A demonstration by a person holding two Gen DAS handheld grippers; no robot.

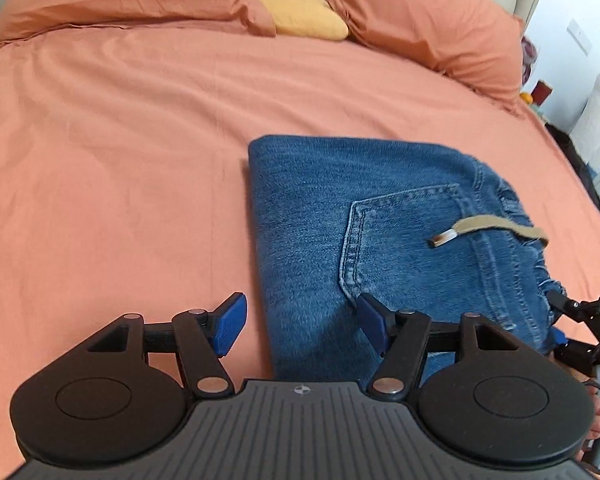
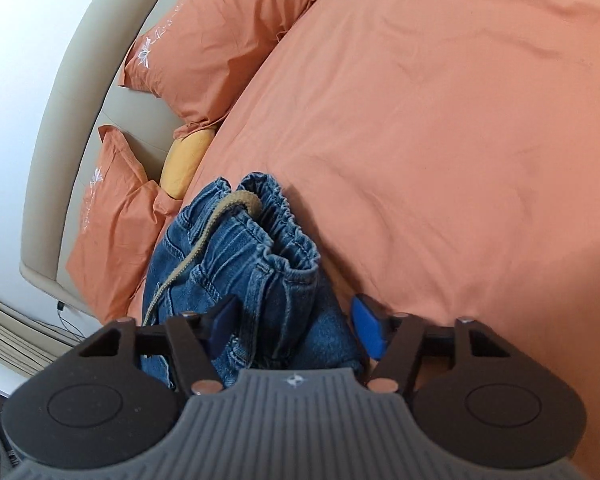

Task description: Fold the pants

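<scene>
The bed (image 1: 120, 140), covered in an orange sheet, carries the pants (image 1: 360, 220), which lie folded into a compact blue denim block on its near half, well short of the pillows (image 1: 420, 20). The fold appears nearly complete; square the edges and press the stack flat before withdrawing. The left gripper (image 1: 300, 322) is released, straddling the block's near left edge. The right gripper (image 2: 296, 326) is released around the gathered elastic waistband (image 2: 276, 216). A tan drawstring (image 1: 496, 228) trails across the back pocket (image 1: 404, 240).
</scene>
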